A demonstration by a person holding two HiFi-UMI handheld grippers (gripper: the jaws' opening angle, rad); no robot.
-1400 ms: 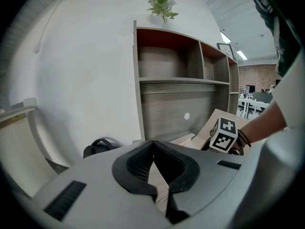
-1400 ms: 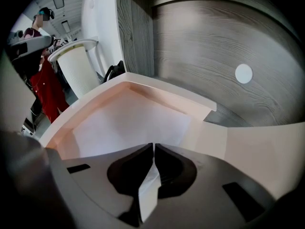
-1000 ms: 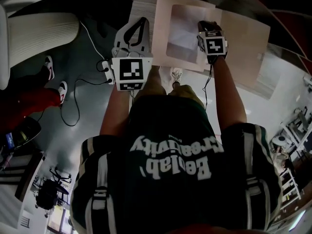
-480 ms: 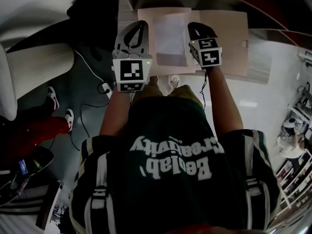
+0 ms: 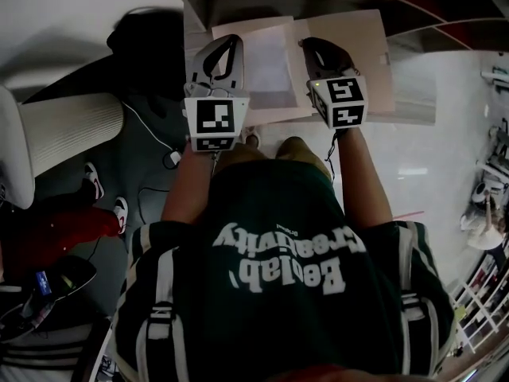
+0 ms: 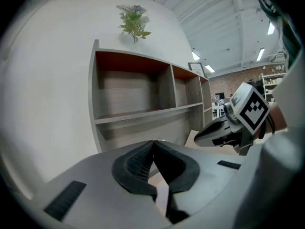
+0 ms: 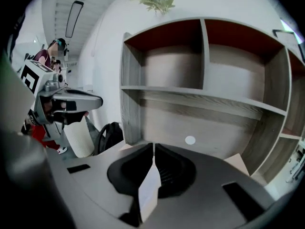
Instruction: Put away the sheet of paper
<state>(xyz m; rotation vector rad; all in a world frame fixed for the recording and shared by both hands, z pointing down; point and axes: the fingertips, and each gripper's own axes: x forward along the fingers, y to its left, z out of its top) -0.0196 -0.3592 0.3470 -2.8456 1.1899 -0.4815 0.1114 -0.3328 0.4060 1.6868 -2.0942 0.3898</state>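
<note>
Before the wooden shelf unit [image 7: 205,80], the person is holding an open tan folder [image 5: 362,54] up off the floor with both tongs. The white sheet of paper [image 5: 269,62] is lying on the folder's left half. The right tongs [image 7: 153,149] are staying narrow and are clamping that sheet, whose white edge is showing between the pads. The left tongs [image 6: 153,147] are also drawn together. A pale strip is running down between their pads, so they appear to be pinching the folder's left border.

Compared with a second ago, both hands are sitting higher and the whole folder is riding closer to the shelf unit. More of the red-brown compartments is coming into the top of the head view. The folder's far edge is now hanging just short of the unit's front, but nothing is inside a compartment yet.

Judging by this, the carry is nearly finishing and the placing is still lying ahead. The folder's far edge probably needs levelling with one compartment opening and feeding in. The loose sheet may be slipping if either grip is easing too soon.
</note>
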